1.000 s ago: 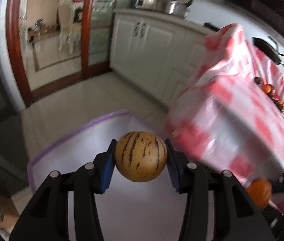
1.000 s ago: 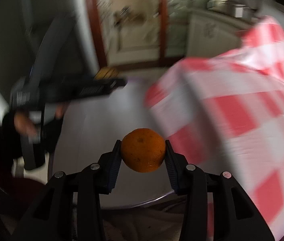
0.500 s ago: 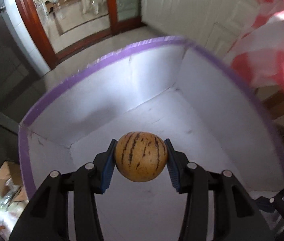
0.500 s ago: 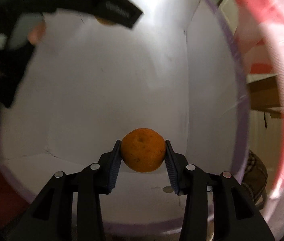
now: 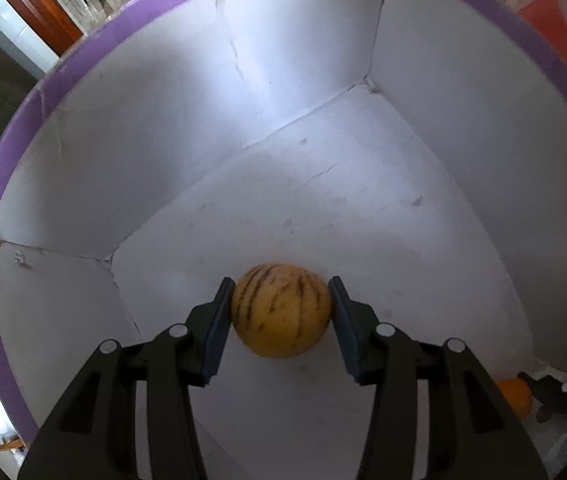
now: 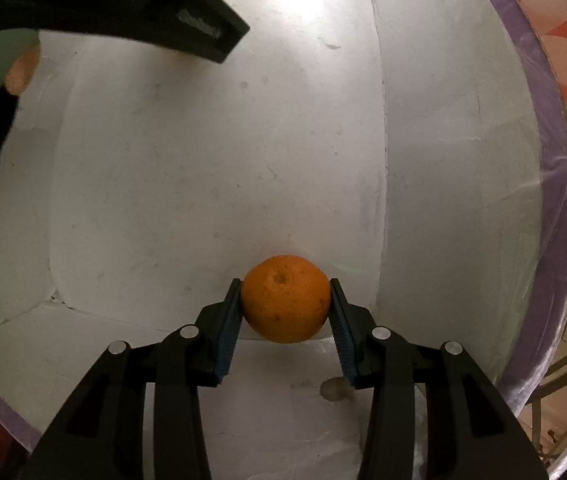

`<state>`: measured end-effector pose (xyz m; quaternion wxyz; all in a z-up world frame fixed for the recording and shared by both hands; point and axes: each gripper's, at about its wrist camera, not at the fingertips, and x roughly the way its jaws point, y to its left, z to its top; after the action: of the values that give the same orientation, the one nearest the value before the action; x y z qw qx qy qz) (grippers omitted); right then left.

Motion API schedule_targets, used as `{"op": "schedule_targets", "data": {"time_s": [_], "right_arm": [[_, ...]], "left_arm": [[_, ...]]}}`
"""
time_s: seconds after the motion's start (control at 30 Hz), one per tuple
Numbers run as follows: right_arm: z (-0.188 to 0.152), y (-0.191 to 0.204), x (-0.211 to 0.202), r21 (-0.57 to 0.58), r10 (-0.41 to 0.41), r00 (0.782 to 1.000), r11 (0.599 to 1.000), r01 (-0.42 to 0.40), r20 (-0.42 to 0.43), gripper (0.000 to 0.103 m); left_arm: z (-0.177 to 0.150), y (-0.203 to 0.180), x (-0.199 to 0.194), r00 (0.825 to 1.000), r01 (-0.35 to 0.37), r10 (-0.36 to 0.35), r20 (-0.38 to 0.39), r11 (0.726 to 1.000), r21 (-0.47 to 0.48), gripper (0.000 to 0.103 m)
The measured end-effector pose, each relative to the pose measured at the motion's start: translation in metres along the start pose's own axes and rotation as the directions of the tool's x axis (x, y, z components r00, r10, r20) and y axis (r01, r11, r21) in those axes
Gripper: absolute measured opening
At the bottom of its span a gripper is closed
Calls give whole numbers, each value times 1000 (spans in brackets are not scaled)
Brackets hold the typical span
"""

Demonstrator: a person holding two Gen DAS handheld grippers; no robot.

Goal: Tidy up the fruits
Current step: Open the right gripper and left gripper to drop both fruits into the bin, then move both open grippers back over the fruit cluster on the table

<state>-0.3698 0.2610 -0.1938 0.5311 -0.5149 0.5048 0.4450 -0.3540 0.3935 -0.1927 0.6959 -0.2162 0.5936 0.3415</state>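
Note:
A round yellow fruit with dark stripes [image 5: 281, 310] sits between the blue pads of my left gripper [image 5: 281, 280], whose jaws are opening while the pads still touch it. It hangs just above the floor of a white box with a purple rim [image 5: 83, 52]. An orange [image 6: 285, 304] is held in my right gripper [image 6: 285, 280], shut on it, pointing straight down into the same box [image 6: 551, 160]. In the left wrist view the orange [image 5: 517, 396] shows at the lower right. The right wrist view shows the black body of the left gripper [image 6: 203, 32] at the upper left.
The red-and-white checked tablecloth [image 5: 555, 28] hangs just past the box's right wall. A brown door frame [image 5: 47, 12] shows beyond the far rim. The box floor holds only scuffs and a small round mark [image 6: 333, 390]. A person's fingertip [image 6: 21, 72] shows at the left.
Both grippers sank and tipped downward from above the floor and table edge into the white box. Each fruit stays between its pads.

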Motion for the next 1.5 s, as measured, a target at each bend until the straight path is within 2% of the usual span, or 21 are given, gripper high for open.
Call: {"op": "schedule_targets", "data": {"time_s": [0.1, 0.13, 0.2, 0.23, 0.4, 0.53, 0.63, 0.73, 0.77, 0.87, 0.9, 0.93, 1.0, 1.07, 1.13, 1.2, 1.23, 1.3, 1.33, 1.4, 1.5], "right_arm": [[0, -16, 0, 2, 9, 1000, 1000, -9, -3, 43], [1, -33, -2, 1, 11, 1000, 1000, -11, -3, 48], [0, -30, -4, -6, 15, 1000, 1000, -15, 13, 56], [-2, -29, -8, -16, 20, 999, 1000, -19, 27, 60], [-12, -24, -33, -70, -29, 994, 997, 36, 107, 69], [-26, -11, -71, -156, -26, 970, 986, 65, 240, 81], [-43, 5, -99, -252, -78, 934, 952, 173, 348, 80], [-63, 10, -142, -232, -147, 843, 924, 303, 517, 80], [-70, 4, -159, -203, -137, 813, 933, 299, 566, 80], [-107, -32, -225, -51, -118, 662, 972, 231, 740, 80], [-122, -48, -244, 10, -137, 601, 977, 211, 787, 86], [-144, -73, -264, 116, -197, 512, 976, 186, 836, 88], [-179, -112, -280, 272, -308, 416, 951, 144, 856, 88], [-210, -156, -287, 429, -421, 384, 901, 71, 821, 88], [-254, -207, -288, 583, -520, 379, 809, -67, 765, 88], [-289, -247, -277, 675, -571, 401, 712, -193, 716, 89], [-317, -277, -267, 732, -594, 439, 613, -296, 674, 89], [-347, -306, -252, 777, -605, 487, 484, -403, 630, 89], [-369, -319, -242, 790, -612, 505, 410, -456, 609, 89], [-404, -331, -221, 813, -650, 517, 298, -501, 557, 89], [-439, -352, -216, 862, -714, 531, 204, -465, 455, 89]], "left_arm": [[-1, 0, 2, 1000, -3, 3, -4, 1000, 1, 49], [-1, -1, 2, 1000, -3, 3, -5, 1000, 3, 51], [6, -6, 3, 1000, 4, -4, -1, 1000, 3, 77], [7, -6, -2, 1000, 8, -8, 17, 1000, -1, 81], [9, 0, -30, 994, 47, -42, 98, 998, -50, 84], [3, 12, -78, 964, 44, -14, 267, 993, -108, 86], [2, 22, -133, 889, 4, 76, 452, 985, -173, 91], [-4, 27, -193, 762, 28, 137, 632, 969, -244, 101], [-8, 28, -221, 693, 67, 141, 707, 964, -258, 101], [-5, 12, -280, 541, 201, 75, 837, 956, -215, 102], [-13, -1, -296, 509, 235, 45, 859, 953, -190, 102], [-10, -12, -309, 485, 269, 3, 874, 951, -152, 102], [-2, -32, -326, 467, 311, -91, 880, 948, -66, 102], [10, -75, -338, 458, 324, -184, 870, 945, 30, 101], [16, -111, -343, 466, 337, -269, 843, 935, 112, 101], [27, -173, -345, 473, 355, -389, 791, 906, 233, 101], [35, -201, -343, 480, 350, -427, 766, 894, 279, 101], [48, -253, -327, 485, 340, -498, 719, 865, 369, 101], [53, -284, -319, 505, 330, -526, 685, 850, 410, 101], [67, -337, -305, 552, 326, -560, 618, 827, 458, 101], [80, -408, -301, 581, 349, -579, 572, 812, 468, 101]]}}
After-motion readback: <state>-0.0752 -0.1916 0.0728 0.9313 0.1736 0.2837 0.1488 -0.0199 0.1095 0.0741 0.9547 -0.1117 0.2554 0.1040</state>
